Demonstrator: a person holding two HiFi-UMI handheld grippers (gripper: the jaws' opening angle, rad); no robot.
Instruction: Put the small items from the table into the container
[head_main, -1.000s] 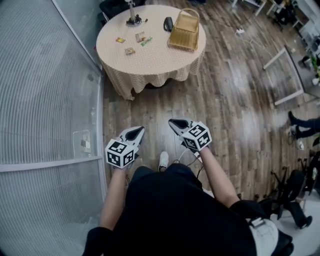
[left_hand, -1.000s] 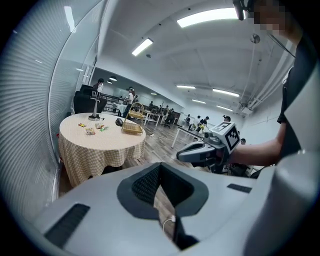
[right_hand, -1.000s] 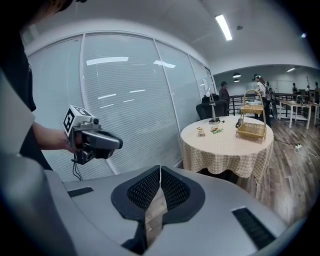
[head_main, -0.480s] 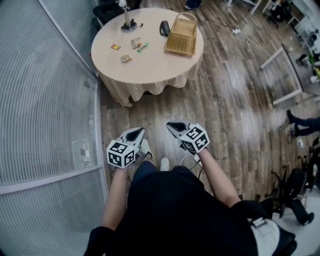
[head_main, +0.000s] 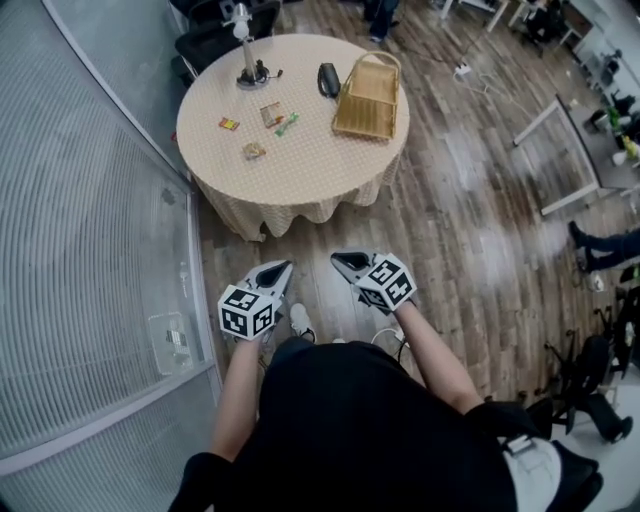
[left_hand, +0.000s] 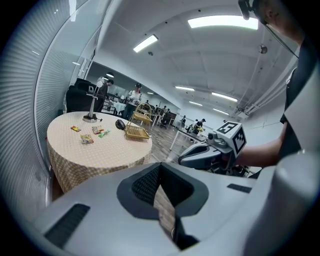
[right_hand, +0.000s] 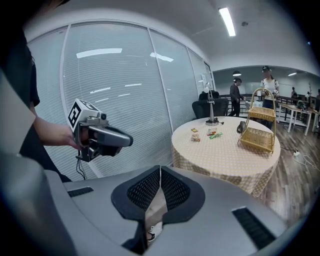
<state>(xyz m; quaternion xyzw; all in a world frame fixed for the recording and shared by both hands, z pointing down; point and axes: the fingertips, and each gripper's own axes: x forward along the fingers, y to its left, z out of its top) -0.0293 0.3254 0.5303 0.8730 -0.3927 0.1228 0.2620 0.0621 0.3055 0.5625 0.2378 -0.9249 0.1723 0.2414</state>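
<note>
Head view showed left gripper (head_main: 275, 268) and right gripper (head_main: 347, 260) both closed and empty, well short of the table (head_main: 300, 175), packets (head_main: 254, 151) at 12 o'clock of the left, basket (head_main: 362, 132) at 12 o'clock of the right.

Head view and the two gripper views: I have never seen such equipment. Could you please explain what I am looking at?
There is no robot here: a person holds a hand tool with a claw in each hand. The head view looks down from the person's head at the left claw and the right claw. The other two cameras ride on the claws themselves. Both claws are shut and empty. Ahead, a round table carries a wicker basket, small snack packets and a black object.
</note>
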